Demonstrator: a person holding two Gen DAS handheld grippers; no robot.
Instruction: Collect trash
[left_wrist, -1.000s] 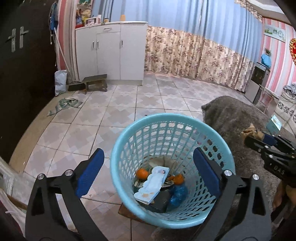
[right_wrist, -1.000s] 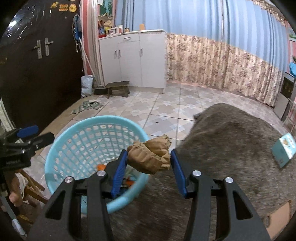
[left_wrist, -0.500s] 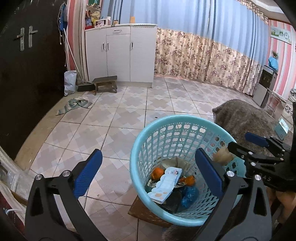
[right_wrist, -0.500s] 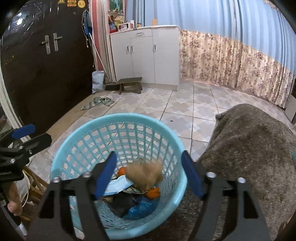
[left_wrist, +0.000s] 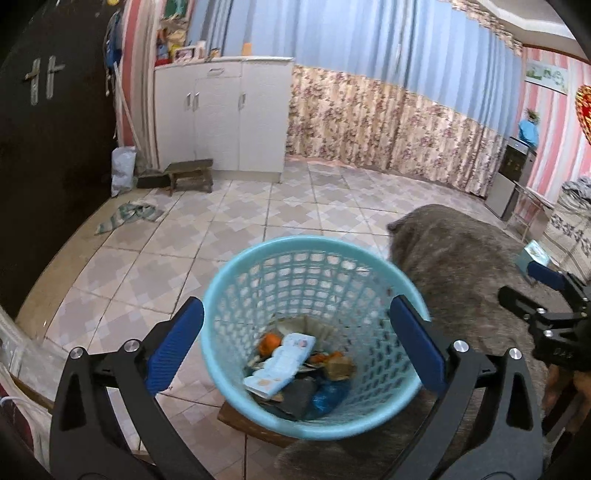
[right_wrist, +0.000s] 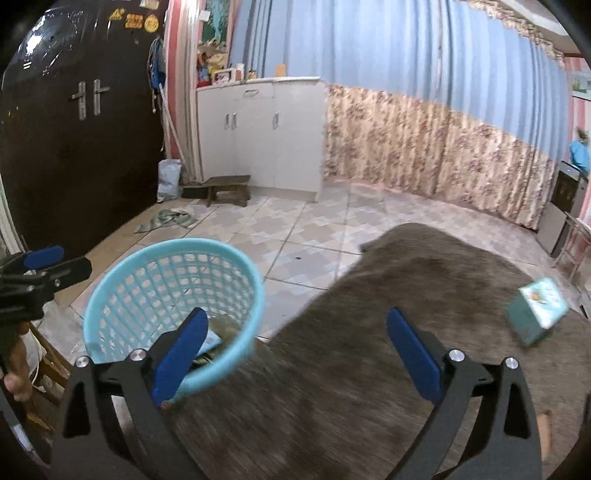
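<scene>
A light blue mesh basket (left_wrist: 236, 280) stands on a low wooden stool beside the grey fuzzy cover (left_wrist: 465, 258). It holds orange peels (left_wrist: 269, 341), a white packet (left_wrist: 284, 363), a blue wrapper and a crumpled brown paper wad (left_wrist: 338, 367). My left gripper (left_wrist: 295, 343) is open and empty above the basket. My right gripper (right_wrist: 295, 347) is open and empty over the grey cover (right_wrist: 424, 295), with the basket (right_wrist: 236, 266) at its left. A teal box (right_wrist: 537, 314) lies on the cover at the right.
Tiled floor (left_wrist: 240, 221) stretches to a white cabinet (left_wrist: 229, 114), a small wooden stool (left_wrist: 190, 173) and a rag (left_wrist: 127, 216). A dark door (right_wrist: 74, 129) is at the left. Curtains line the back wall.
My right gripper opened and dropped the brown paper wad into the basket, then swung right over the grey cover. My left gripper stayed open above the basket.
</scene>
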